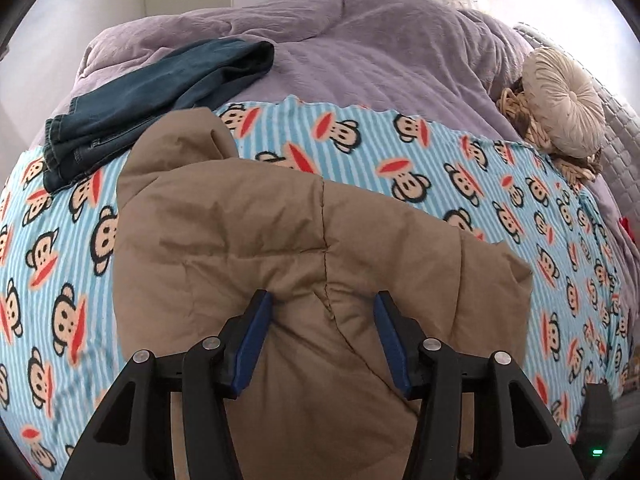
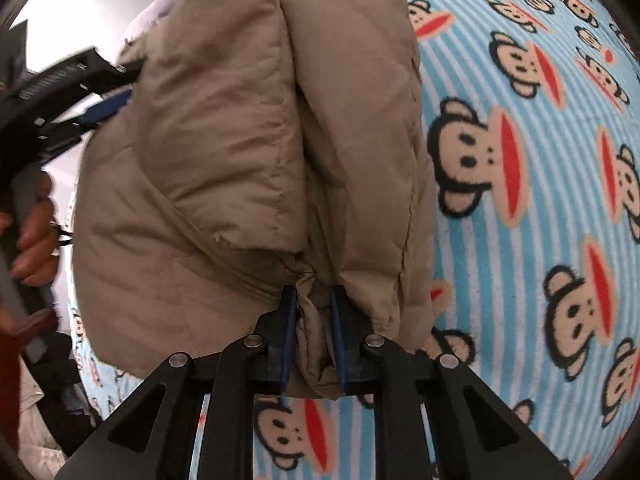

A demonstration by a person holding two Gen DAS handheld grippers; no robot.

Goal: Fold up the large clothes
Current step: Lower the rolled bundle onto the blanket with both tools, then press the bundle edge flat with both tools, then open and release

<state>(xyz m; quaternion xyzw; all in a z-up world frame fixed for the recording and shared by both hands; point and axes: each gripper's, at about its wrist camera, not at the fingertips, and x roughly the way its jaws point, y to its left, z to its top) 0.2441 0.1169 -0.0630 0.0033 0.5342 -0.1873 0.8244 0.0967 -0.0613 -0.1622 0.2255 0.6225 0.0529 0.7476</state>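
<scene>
I am holding the tan coat [image 1: 280, 240] in both claws over the monkey blanket [image 1: 500, 184] on the bed. My right claw [image 2: 314, 320] is pinching narrow on a gathered wad of the coat's edge, pads pressing into the cloth from both sides. My left claw [image 1: 322, 316] is standing about half wide with a thick puffy fold bulging between its pads; the fabric is filling the gap and touching both, so I am judging that a grip too.

The coat is looking padded and quilted: soft, bulky, light for its size, with a smooth shell that may be slipping under the pads. It is not going to crease sharply, and I expect it to spring back open once let go. Seams and hem edges are seeming the best places to grip, since stuffing there is thin.

The coat's bulk is lying ahead of both claws, draped onto the blanket. The jeans [image 1: 152, 92] are lying apart, far left.
</scene>
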